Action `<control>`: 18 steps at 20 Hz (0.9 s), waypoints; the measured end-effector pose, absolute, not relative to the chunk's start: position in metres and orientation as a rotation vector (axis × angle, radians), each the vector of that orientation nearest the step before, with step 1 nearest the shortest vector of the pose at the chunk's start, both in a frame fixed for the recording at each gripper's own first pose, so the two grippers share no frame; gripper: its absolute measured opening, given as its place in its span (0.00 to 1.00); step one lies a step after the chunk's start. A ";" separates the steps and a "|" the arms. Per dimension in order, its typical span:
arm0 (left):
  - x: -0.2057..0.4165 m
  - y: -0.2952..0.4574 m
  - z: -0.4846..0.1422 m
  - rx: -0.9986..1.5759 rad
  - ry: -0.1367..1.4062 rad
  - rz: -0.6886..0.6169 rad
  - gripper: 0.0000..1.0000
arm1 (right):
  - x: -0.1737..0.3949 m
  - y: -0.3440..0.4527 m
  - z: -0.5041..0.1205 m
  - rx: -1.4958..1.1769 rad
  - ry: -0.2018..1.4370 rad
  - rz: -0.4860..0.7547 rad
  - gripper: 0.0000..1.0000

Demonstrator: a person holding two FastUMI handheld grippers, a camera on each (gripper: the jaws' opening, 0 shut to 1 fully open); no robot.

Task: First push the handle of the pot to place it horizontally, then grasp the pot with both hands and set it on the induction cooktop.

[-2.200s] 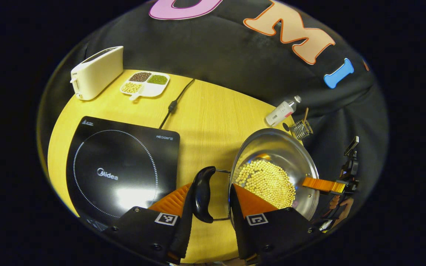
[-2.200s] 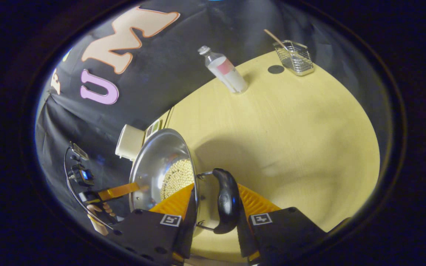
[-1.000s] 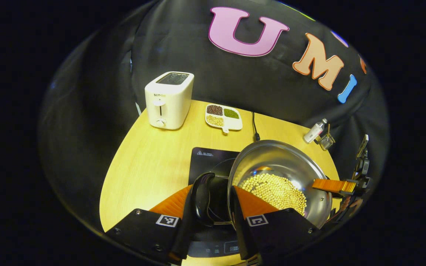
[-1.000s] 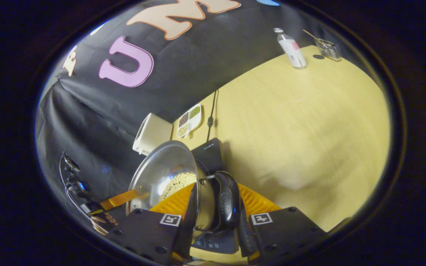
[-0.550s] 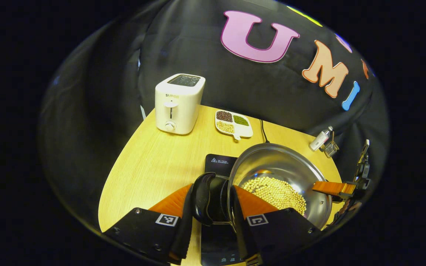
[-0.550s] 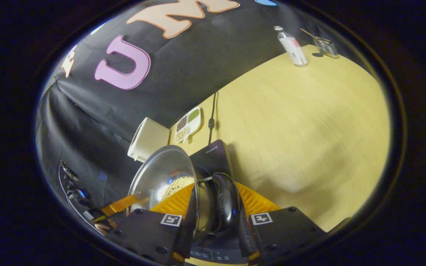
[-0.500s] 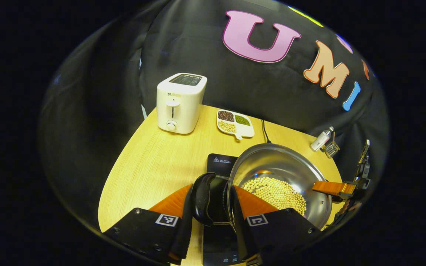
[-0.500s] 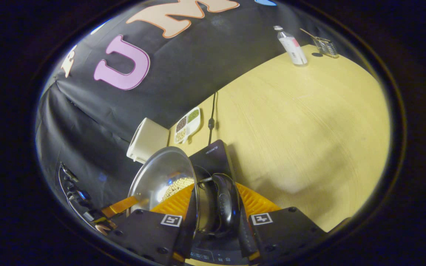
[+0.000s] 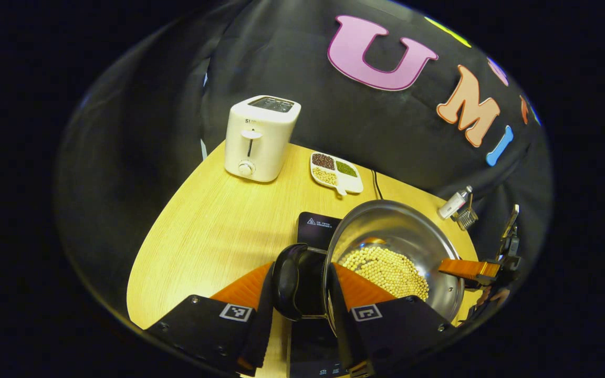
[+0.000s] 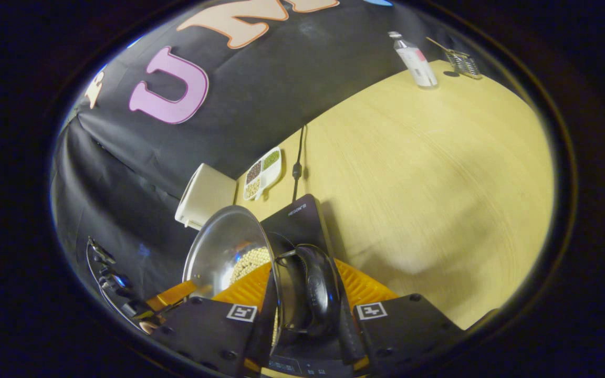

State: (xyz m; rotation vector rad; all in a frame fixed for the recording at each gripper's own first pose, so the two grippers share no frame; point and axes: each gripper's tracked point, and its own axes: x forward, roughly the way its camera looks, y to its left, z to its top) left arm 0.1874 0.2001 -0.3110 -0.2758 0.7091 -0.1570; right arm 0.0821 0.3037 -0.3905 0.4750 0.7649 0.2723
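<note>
A steel pot (image 9: 402,233) holding pale beans (image 9: 386,265) hangs over the black induction cooktop (image 9: 317,230); I cannot tell whether its base touches the glass. My left gripper (image 9: 300,294) is shut on the pot's black side handle (image 9: 288,281), one finger inside the rim and one outside the handle. My right gripper (image 10: 308,310) is shut the same way on the opposite black handle (image 10: 317,294). In the left gripper view the right gripper (image 9: 478,270) shows across the pot. The right gripper view has the pot (image 10: 221,236) and the cooktop (image 10: 297,220) under it.
On the wooden table (image 9: 213,231), a white toaster (image 9: 260,139) and a divided dish of beans (image 9: 336,172) stand at the back, with the cooktop's cable (image 9: 375,184) beside them. A bottle (image 10: 414,60) and a wire basket (image 10: 461,63) stand at the far right corner.
Both grippers have carried the pot leftward from bare table to over the cooktop, keeping their hold on the handles. In the last half second it has shifted only slightly.
</note>
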 end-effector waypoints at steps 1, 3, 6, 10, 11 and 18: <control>0.190 0.201 -0.309 -0.270 0.701 -0.160 0.55 | 0.083 0.303 -0.392 0.474 0.764 0.272 0.54; 0.189 0.200 -0.310 -0.267 0.703 -0.163 0.56 | 0.081 0.304 -0.392 0.475 0.769 0.272 0.48; 0.190 0.200 -0.310 -0.259 0.708 -0.158 0.59 | 0.080 0.304 -0.392 0.477 0.776 0.267 0.48; 0.190 0.200 -0.310 -0.260 0.707 -0.151 0.62 | 0.083 0.300 -0.394 0.464 0.769 0.243 0.56; 0.190 0.199 -0.309 -0.263 0.704 -0.153 0.62 | 0.082 0.299 -0.393 0.462 0.770 0.240 0.52; 0.189 0.220 -0.284 -0.201 0.610 -0.102 1.00 | 0.068 0.265 -0.376 0.399 0.739 0.165 0.94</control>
